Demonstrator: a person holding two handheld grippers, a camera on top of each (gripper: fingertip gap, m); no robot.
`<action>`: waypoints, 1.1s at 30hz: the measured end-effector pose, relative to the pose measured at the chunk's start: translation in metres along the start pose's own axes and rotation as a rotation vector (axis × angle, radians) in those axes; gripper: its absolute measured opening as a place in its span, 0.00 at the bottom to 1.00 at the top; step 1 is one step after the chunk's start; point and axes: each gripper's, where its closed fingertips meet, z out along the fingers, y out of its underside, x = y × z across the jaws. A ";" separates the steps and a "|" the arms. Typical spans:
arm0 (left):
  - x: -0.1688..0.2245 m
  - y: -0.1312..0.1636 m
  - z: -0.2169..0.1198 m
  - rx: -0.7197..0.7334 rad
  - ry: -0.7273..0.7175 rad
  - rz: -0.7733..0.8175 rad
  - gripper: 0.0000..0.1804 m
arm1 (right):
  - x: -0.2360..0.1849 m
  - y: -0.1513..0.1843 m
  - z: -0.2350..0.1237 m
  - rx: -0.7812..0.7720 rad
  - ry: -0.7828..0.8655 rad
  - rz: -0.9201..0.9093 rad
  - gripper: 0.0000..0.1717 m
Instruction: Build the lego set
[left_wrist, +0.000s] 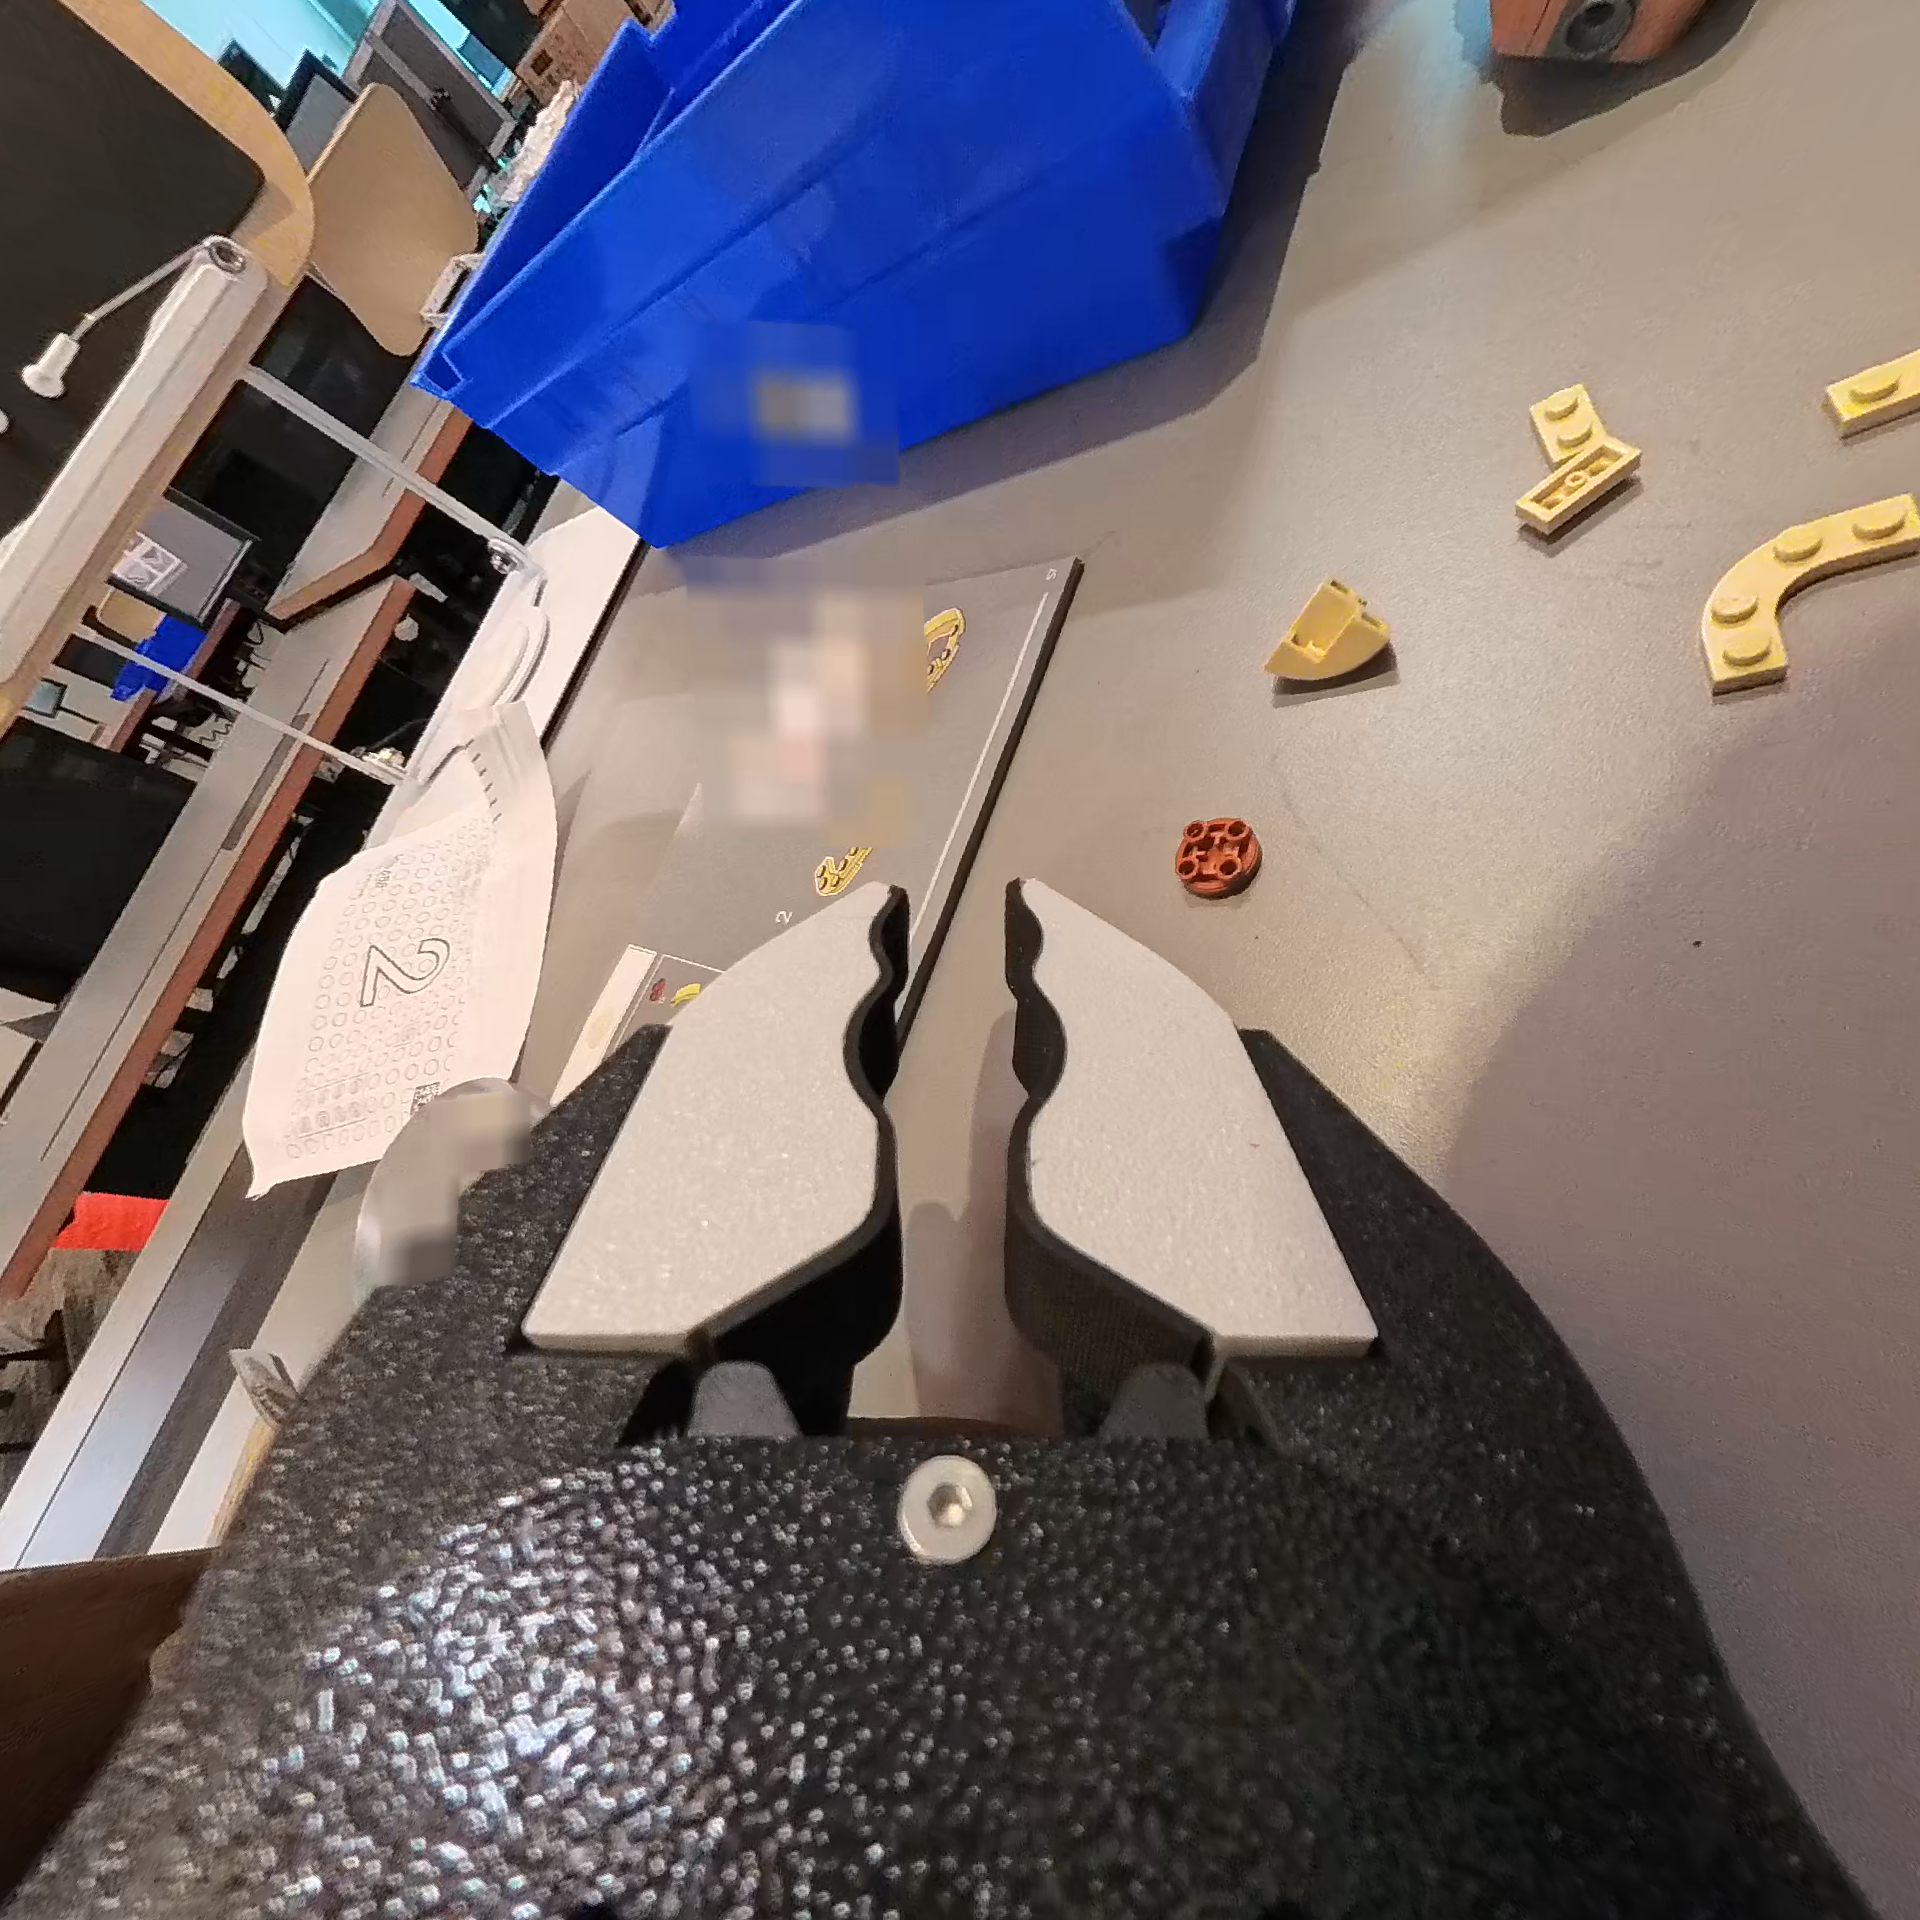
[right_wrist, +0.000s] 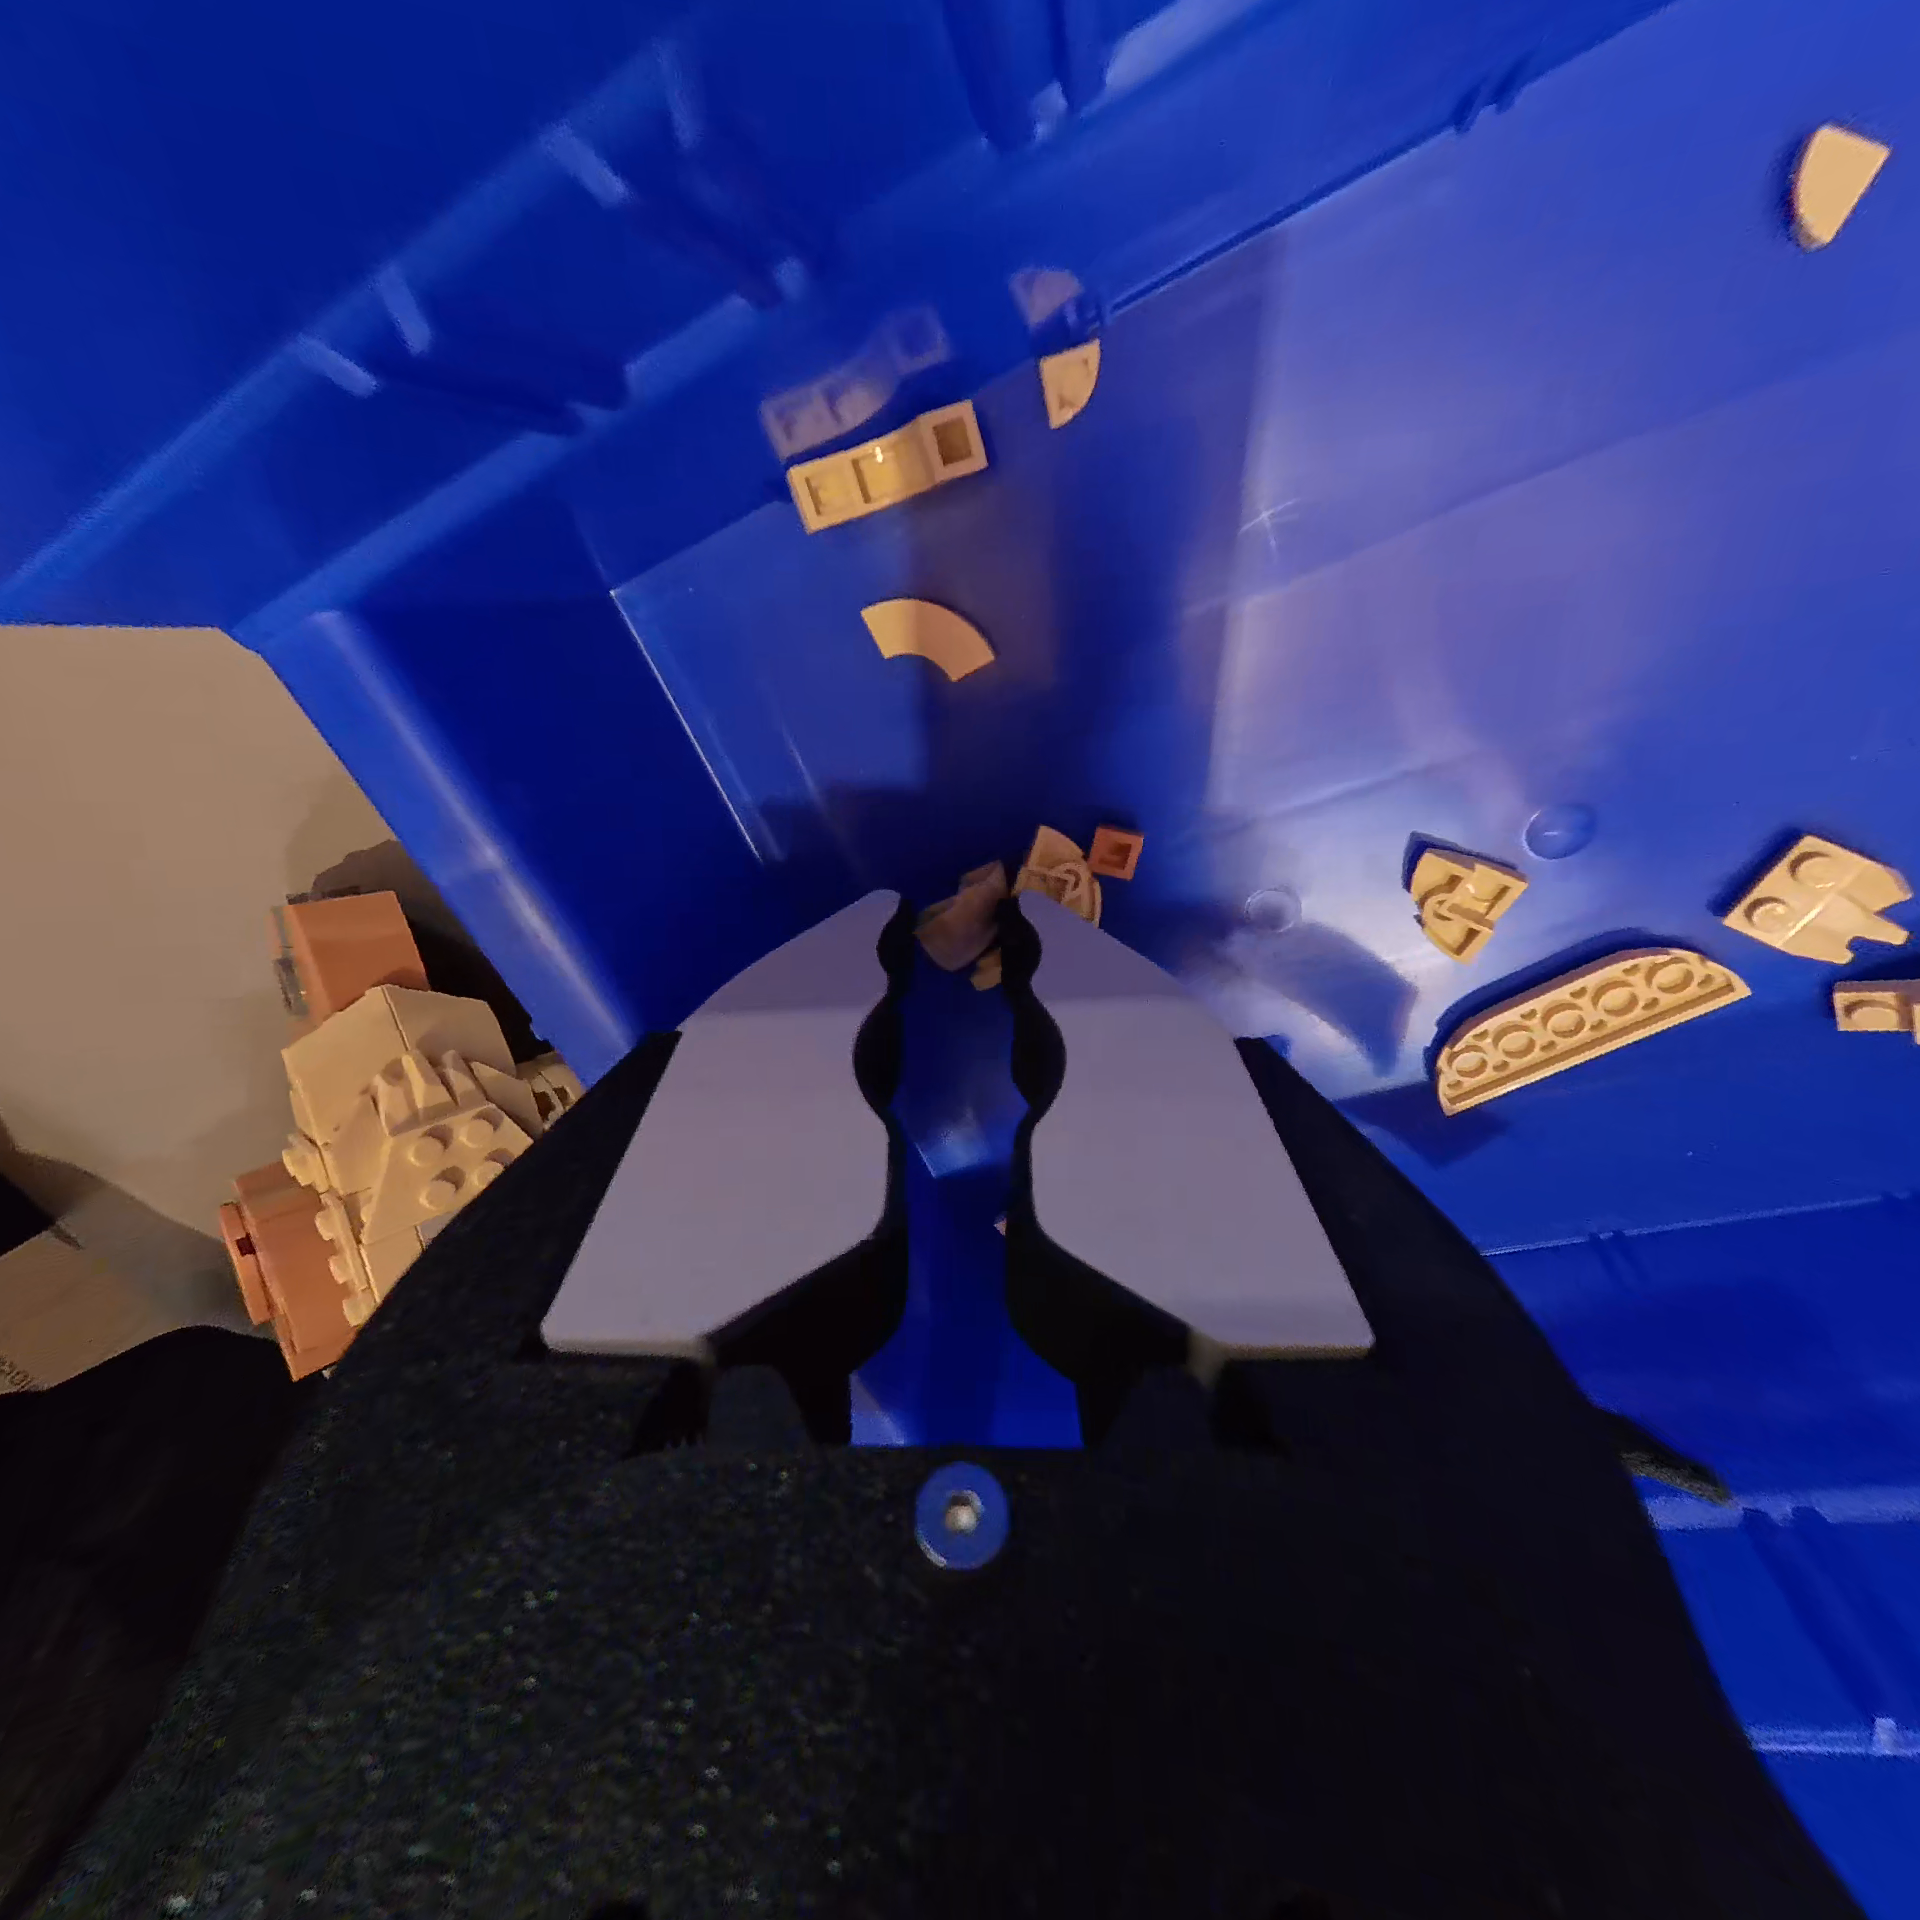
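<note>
My right gripper (right_wrist: 958, 927) reaches into a blue bin (right_wrist: 1351, 623) and is shut on a small tan brick (right_wrist: 951, 930), with both pads against its sides at the fingertips. Another tan rounded piece (right_wrist: 1070, 883) and a small brown square piece (right_wrist: 1115, 852) lie just beyond the tips. My left gripper (left_wrist: 954, 904) is open and empty, low over the grey table (left_wrist: 1558, 987), its tips above the right edge of a dark instruction booklet (left_wrist: 790, 831). A red-brown round plate (left_wrist: 1218, 856) lies just to its right.
Several tan pieces lie on the bin floor, among them a long curved plate (right_wrist: 1579, 1013). A tan and brown built model (right_wrist: 384, 1101) stands left of the bin. Loose tan pieces (left_wrist: 1330, 636), (left_wrist: 1797, 587), the blue bin (left_wrist: 883, 239) and a white paper bag (left_wrist: 405, 966) sit on the table. The grippers' ends are close to 25 cm from one another. The red-brown round plate (left_wrist: 1218, 856) is about 4 cm from my left fingertips and 25 cm from my right.
</note>
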 end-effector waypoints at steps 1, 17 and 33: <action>0.000 0.000 0.000 0.000 0.000 0.000 0.09 | 0.001 -0.001 -0.001 0.005 0.005 0.000 0.08; 0.001 0.002 0.001 -0.009 -0.002 0.014 0.09 | -0.144 -0.098 -0.051 0.289 0.155 -0.433 0.08; 0.006 0.001 0.001 -0.014 0.021 0.029 0.09 | -0.146 -0.110 0.035 0.086 0.092 -0.408 0.08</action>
